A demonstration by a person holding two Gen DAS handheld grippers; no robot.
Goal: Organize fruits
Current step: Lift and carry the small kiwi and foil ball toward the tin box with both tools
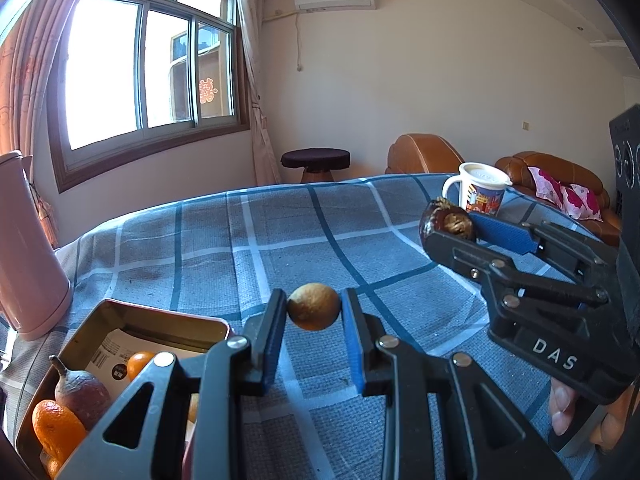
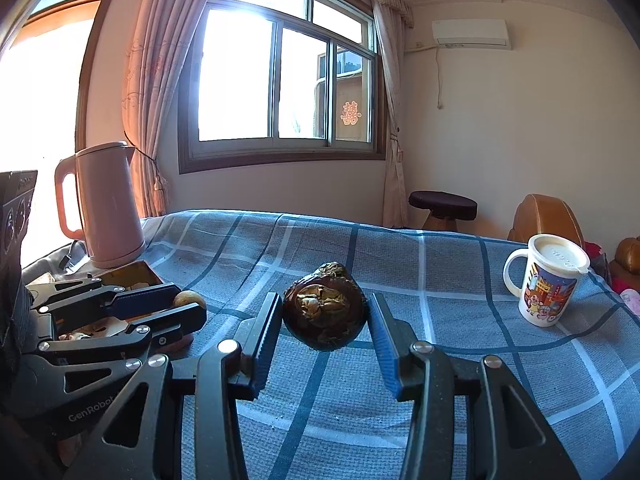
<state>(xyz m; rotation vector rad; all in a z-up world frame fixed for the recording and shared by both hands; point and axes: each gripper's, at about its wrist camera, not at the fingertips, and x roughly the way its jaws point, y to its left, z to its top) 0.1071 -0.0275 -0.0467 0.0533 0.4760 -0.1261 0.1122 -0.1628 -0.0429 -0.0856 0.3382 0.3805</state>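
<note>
Left gripper (image 1: 314, 308) clamped on a longan (image 1: 314, 306), right gripper (image 2: 325, 312) clamped on a dark fruit (image 2: 325, 307), both lifted, seemingly bound for the tin (image 1: 132, 318) beside the left.

White letters "DAS" on the black body of the right gripper (image 1: 452, 226), read in the left wrist view.

"GenRobot" in pale print on the black frame of the left gripper (image 2: 188, 308), last letter cut by the other gripper in the right wrist view.

Red double-happiness paper sign (image 2: 349, 113) stuck on the window pane (image 2: 240, 76).

Embossed lettering on the lid of the mug (image 2: 546, 280): too small to read.

Printed label with a barcode (image 1: 105, 356) inside the tin box (image 1: 168, 318): text not legible.
</note>
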